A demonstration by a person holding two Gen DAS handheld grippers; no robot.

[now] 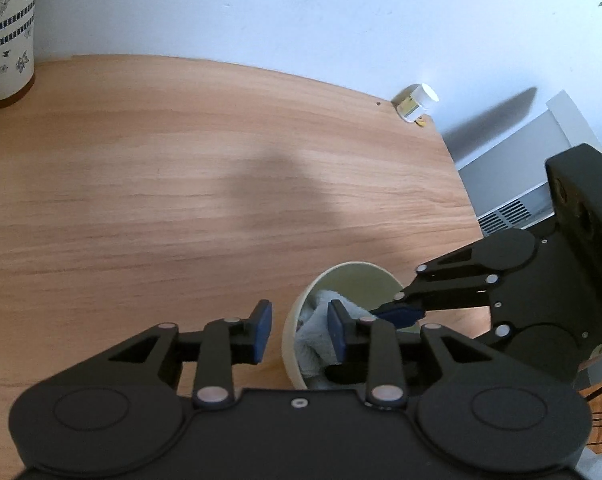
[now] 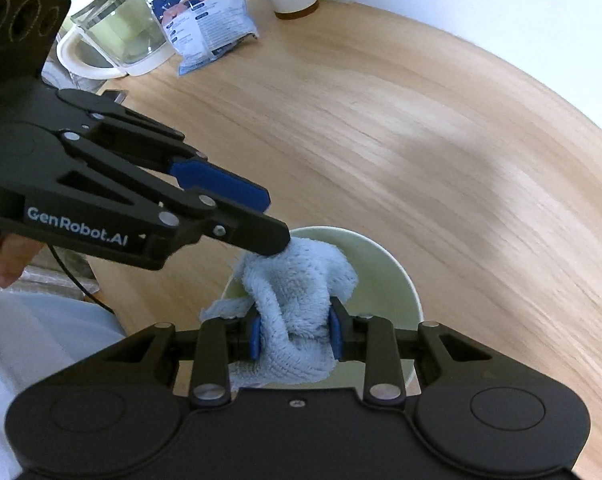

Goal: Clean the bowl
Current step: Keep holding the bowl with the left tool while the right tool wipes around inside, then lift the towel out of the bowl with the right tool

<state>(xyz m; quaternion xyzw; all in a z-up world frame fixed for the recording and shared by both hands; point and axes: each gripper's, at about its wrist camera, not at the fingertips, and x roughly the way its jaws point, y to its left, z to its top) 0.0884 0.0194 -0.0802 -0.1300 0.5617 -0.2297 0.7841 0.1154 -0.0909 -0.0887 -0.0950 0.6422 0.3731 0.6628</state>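
Light wood-grain desk [image 1: 181, 184] fills most of both views, grain running across. Plain white wall [image 1: 301, 12] directly behind far desk edge, few small marks on it. Soft daylight; blurred shadows on desk surface, long dark shadow on wall at right. Beyond desk's right end: white radiator-like unit with slatted vent [image 1: 505, 212]. Small white-capped container [image 1: 417, 102] at far corner against wall. Floral paper cup [image 1: 7, 32], clear lidded jug [image 2: 113, 28], blue-white printed pouch [image 2: 205, 12] at far left.
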